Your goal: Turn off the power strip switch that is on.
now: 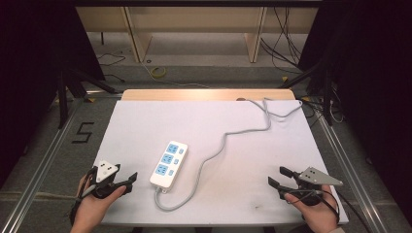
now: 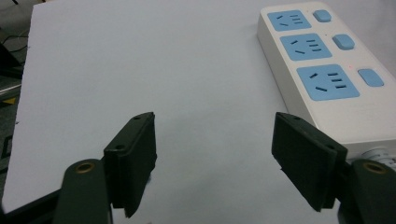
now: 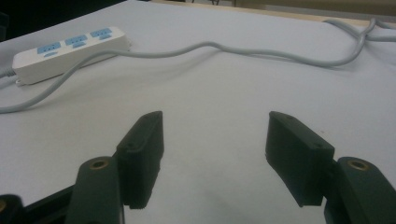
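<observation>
White cloth covers the desk (image 1: 145, 126), the power strip (image 1: 168, 164) lies left of centre just beside my spread left claw (image 1: 130, 181), so I'd ease that claw squarely over its near end, keeping my spread, empty right claw (image 1: 279, 177) off the cord (image 1: 214, 153).

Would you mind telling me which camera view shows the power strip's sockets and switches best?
The left gripper view: the power strip lies close, its three blue sockets and three switches sharp. The high view shows the whole strip with its grey cable, but small. The right gripper view shows it far off, at a low angle.
</observation>
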Demonstrator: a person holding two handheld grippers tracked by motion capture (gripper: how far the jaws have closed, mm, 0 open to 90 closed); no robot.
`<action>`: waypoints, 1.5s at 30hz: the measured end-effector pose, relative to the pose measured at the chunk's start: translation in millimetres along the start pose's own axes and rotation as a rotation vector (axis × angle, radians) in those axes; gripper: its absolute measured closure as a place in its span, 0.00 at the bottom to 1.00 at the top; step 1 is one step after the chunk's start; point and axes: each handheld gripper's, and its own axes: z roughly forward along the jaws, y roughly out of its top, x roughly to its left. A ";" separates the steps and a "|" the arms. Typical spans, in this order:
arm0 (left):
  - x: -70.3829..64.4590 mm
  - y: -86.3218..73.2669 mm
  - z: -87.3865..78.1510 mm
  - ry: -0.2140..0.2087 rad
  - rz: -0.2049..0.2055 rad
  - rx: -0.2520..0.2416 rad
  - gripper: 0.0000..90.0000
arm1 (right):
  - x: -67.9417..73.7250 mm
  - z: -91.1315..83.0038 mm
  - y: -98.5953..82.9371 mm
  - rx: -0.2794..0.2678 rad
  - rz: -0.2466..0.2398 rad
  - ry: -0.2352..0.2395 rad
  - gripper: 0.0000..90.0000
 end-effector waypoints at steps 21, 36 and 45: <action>-8.1 9.9 -14.0 0.028 0.020 0.006 0.99 | 0.3 0.6 0.7 0.012 -0.011 0.004 0.42; -16.5 26.3 -12.2 0.000 -0.004 0.008 0.99 | 0.8 2.7 0.5 0.029 -0.029 -0.015 0.42; -23.8 34.8 -10.1 -0.006 0.003 0.016 0.99 | 1.7 3.1 0.5 0.028 -0.027 -0.013 0.41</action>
